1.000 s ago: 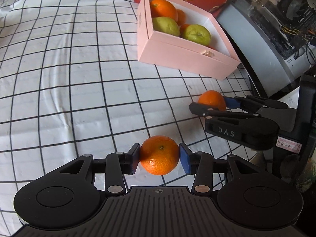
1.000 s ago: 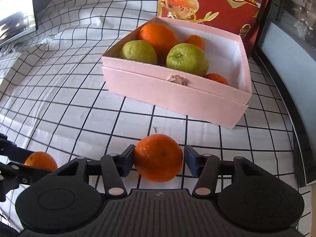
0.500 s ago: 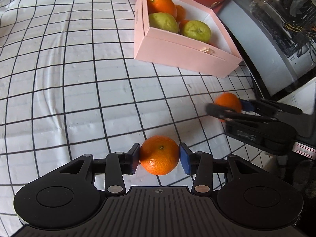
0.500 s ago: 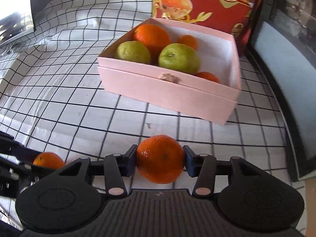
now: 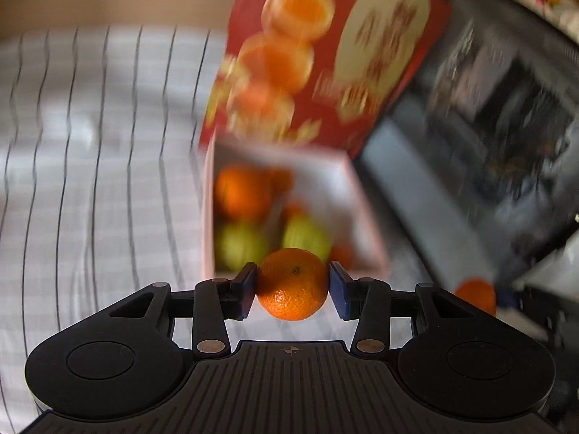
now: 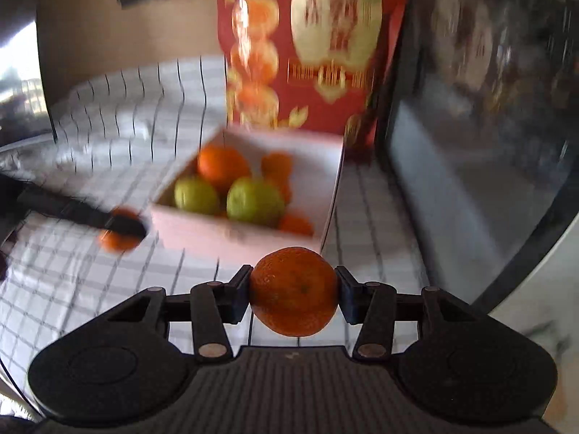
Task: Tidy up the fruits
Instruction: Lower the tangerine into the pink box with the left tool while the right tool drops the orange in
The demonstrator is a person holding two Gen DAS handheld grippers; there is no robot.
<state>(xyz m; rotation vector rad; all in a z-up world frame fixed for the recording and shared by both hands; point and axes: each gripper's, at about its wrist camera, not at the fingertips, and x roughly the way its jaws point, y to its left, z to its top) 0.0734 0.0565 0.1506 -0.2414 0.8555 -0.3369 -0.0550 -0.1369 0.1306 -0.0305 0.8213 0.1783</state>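
You held a small round orange mandarin (image 5: 292,284) pinched between the pads of your left black two-finger gripper (image 5: 292,285), raised in front of the open pink cardboard box (image 5: 365,217). Your right black gripper (image 6: 294,291) likewise clamped a second, slightly larger orange mandarin (image 6: 294,291), just short of the box's near wall. The box already held oranges and two green fruits (image 6: 253,200). You appeared to be mid-carry; next, each fruit likely needed lifting over the rim, above a free spot, before you released it.
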